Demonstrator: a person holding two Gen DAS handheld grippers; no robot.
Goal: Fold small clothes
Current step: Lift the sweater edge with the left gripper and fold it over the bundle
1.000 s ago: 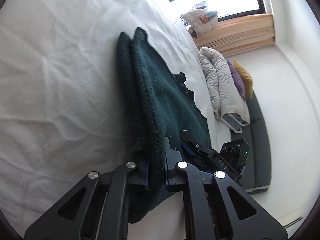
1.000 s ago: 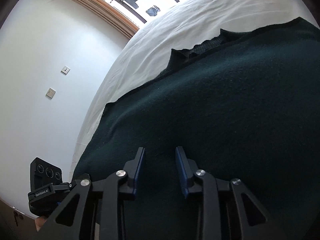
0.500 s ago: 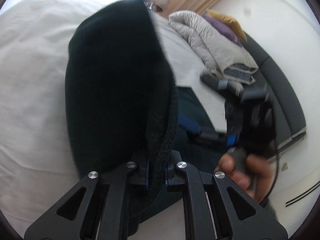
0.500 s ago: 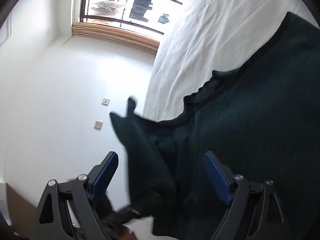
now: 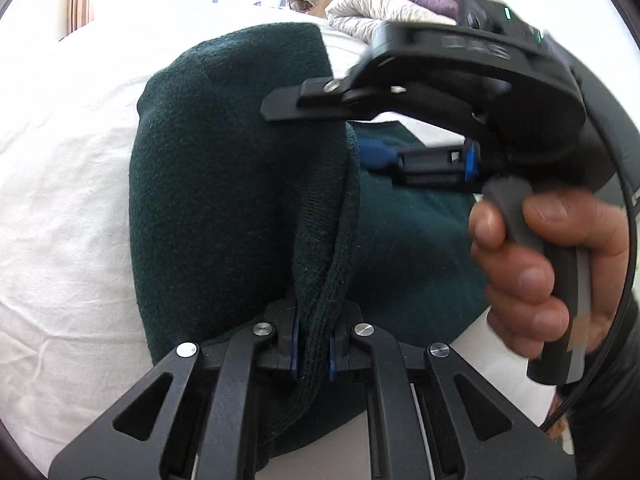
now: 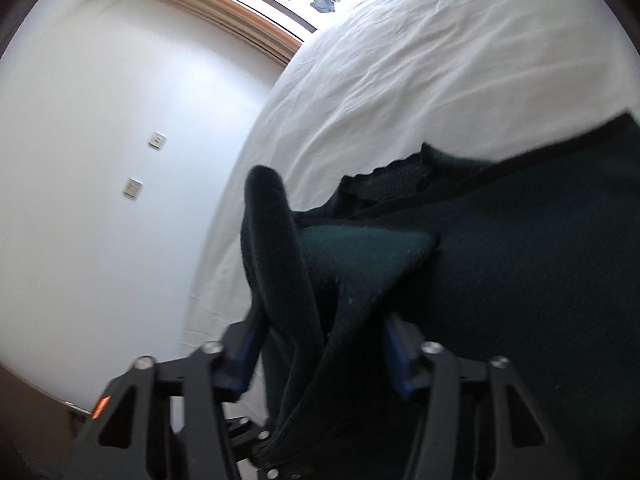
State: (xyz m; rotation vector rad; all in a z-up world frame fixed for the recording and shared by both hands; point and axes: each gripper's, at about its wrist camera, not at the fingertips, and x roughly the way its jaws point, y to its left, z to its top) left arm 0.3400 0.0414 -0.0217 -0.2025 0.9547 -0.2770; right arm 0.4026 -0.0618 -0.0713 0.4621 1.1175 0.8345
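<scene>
A dark green knit garment point(image 5: 224, 208) lies on the white bed sheet point(image 5: 60, 184). My left gripper point(image 5: 313, 354) is shut on its ribbed edge and lifts a fold of it above the rest. My right gripper point(image 5: 320, 128), held by a hand point(image 5: 536, 264), reaches in from the right with its jaws open around the top of that lifted fold. In the right wrist view the lifted fold point(image 6: 280, 264) stands between the open fingers of the right gripper point(image 6: 320, 356), and the rest of the garment point(image 6: 520, 280) lies flat to the right.
A pile of grey, purple and yellow bedding point(image 5: 400, 4) lies at the far side of the bed. A white wall with two switch plates point(image 6: 132, 188) and a wood-framed window point(image 6: 240, 28) stand beyond the bed's edge.
My left gripper lifted the garment's edge off the bed and swung it up. My right gripper opened wide and moved in around the raised fold.
</scene>
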